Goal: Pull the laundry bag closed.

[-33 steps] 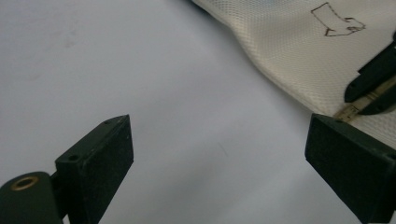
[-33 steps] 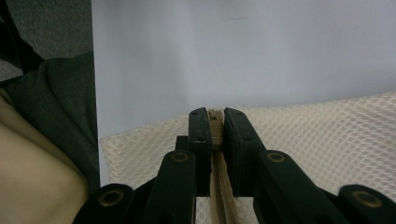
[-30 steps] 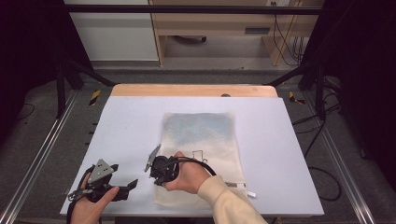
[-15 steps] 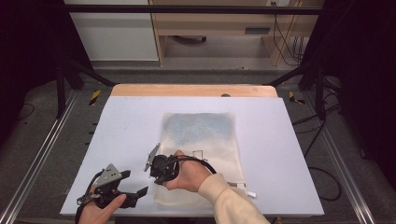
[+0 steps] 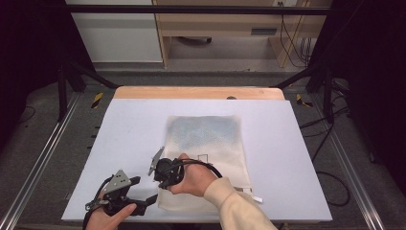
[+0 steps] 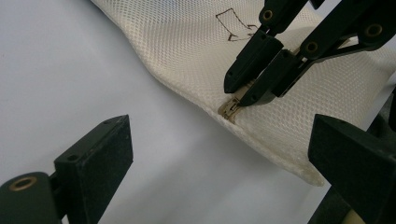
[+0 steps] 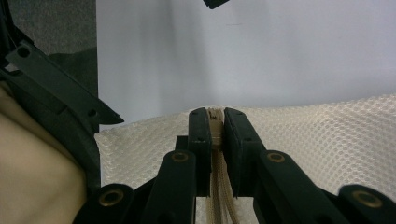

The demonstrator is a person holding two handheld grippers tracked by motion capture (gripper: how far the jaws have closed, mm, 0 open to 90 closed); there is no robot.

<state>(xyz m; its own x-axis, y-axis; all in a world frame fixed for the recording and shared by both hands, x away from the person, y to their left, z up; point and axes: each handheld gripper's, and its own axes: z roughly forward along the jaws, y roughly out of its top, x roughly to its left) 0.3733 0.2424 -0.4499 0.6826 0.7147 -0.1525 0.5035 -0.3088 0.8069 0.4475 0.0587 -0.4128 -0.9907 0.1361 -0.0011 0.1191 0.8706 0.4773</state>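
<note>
Mesh bag (image 5: 206,148) is laid flat at table (image 5: 297,143) centre-near. Its zipper pull (image 6: 232,108) at the near-left edge is clamped by right gripper (image 6: 243,91). Left gripper (image 5: 149,200), jaws wide, is held just left, touching nothing.

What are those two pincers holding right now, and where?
The right gripper pinches the zipper pull at the edge of the mesh bag. The left gripper is open and holds nothing.

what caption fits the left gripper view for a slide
Right gripper pinches the zipper pull of a mesh bag; left gripper open nearby.
</note>
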